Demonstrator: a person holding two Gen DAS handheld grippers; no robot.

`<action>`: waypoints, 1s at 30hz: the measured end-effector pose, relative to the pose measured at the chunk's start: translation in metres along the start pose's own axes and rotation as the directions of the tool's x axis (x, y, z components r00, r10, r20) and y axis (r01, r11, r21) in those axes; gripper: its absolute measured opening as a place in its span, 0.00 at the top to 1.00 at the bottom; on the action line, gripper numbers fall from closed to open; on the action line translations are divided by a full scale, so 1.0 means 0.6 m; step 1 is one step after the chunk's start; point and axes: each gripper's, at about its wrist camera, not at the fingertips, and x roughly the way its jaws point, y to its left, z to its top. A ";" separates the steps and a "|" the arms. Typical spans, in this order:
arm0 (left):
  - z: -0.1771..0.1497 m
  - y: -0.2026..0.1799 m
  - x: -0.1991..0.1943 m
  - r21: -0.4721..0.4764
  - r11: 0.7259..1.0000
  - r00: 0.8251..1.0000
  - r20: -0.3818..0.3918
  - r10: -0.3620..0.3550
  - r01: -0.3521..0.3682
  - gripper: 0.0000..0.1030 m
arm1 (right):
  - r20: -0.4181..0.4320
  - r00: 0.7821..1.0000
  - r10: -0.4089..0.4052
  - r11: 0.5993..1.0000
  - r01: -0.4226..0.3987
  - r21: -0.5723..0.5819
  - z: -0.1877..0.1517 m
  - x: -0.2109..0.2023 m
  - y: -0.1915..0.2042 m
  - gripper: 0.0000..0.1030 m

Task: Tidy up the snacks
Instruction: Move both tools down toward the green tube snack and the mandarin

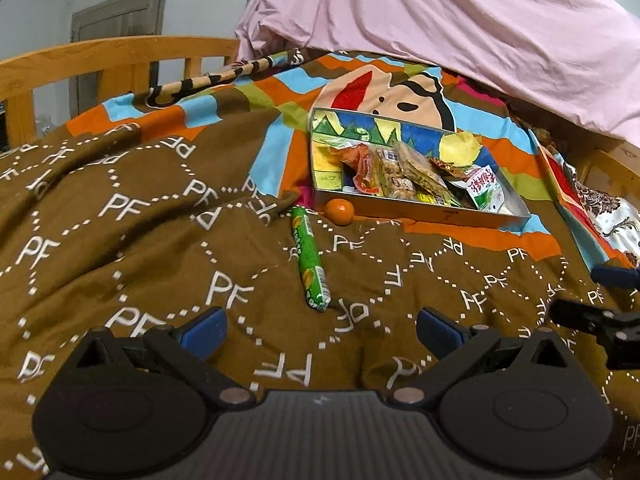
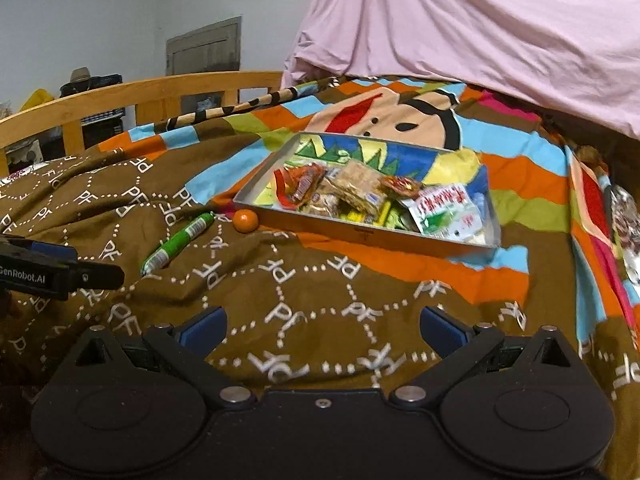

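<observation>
A shallow cardboard box (image 1: pixel 440 213) (image 2: pixel 360 235) holding several snack packets lies on the bed's brown patterned quilt (image 1: pixel 140 248). A green sausage-shaped snack stick (image 1: pixel 310 258) (image 2: pixel 180 240) and a small orange fruit (image 1: pixel 339 211) (image 2: pixel 245 221) lie on the quilt just left of the box. My left gripper (image 1: pixel 320 330) is open and empty, just short of the green stick. My right gripper (image 2: pixel 322 330) is open and empty, well short of the box. The right gripper also shows at the right edge of the left wrist view (image 1: pixel 600 304).
A wooden bed rail (image 1: pixel 100 64) (image 2: pixel 160 96) runs along the far left. A pink sheet (image 1: pixel 460 20) (image 2: pixel 480 20) hangs over the far side of the bed. The left gripper's side (image 2: pixel 48 272) shows at the left edge of the right wrist view.
</observation>
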 end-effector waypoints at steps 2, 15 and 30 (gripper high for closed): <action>0.007 0.001 0.009 0.008 1.000 1.000 -0.006 -0.009 0.009 0.00 | 0.000 1.000 0.021 1.000 -0.021 -0.004 0.012 0.017 -0.002 0.01; 0.070 0.008 0.086 0.163 0.968 0.982 -0.053 -0.183 0.189 0.00 | -0.110 0.961 0.253 0.961 -0.263 -0.084 0.125 0.180 0.001 0.01; 0.077 0.041 0.162 0.210 0.932 0.953 -0.134 -0.271 0.295 0.06 | -0.201 0.886 0.417 0.903 -0.429 -0.015 0.151 0.343 0.036 0.17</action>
